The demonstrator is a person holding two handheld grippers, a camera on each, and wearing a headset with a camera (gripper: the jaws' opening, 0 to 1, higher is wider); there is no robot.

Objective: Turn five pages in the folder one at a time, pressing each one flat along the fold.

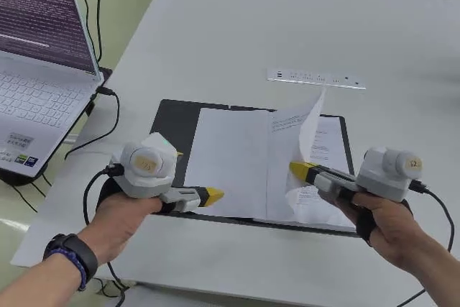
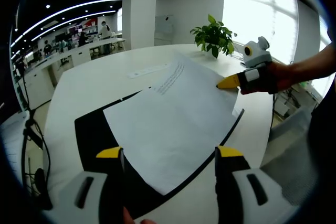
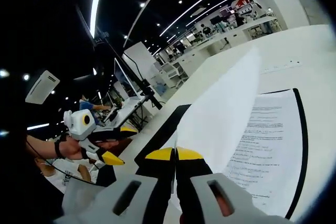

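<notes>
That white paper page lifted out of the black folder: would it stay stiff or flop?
Probably floppy: the white paper page bows above the shut right gripper. Likely light: one edge pinch lifts it. It might crease easily.

left gripper (image 1: pixel 215 195) low, jaws apart, right gripper (image 1: pixel 298 170) opposite it, jaws seemingly pressed together

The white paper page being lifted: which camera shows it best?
Head view: the white paper page stands up over the black folder, pinched by the right gripper. The left gripper view shows its broad face; the right gripper view sees it close, clamped between shut jaws.
</notes>
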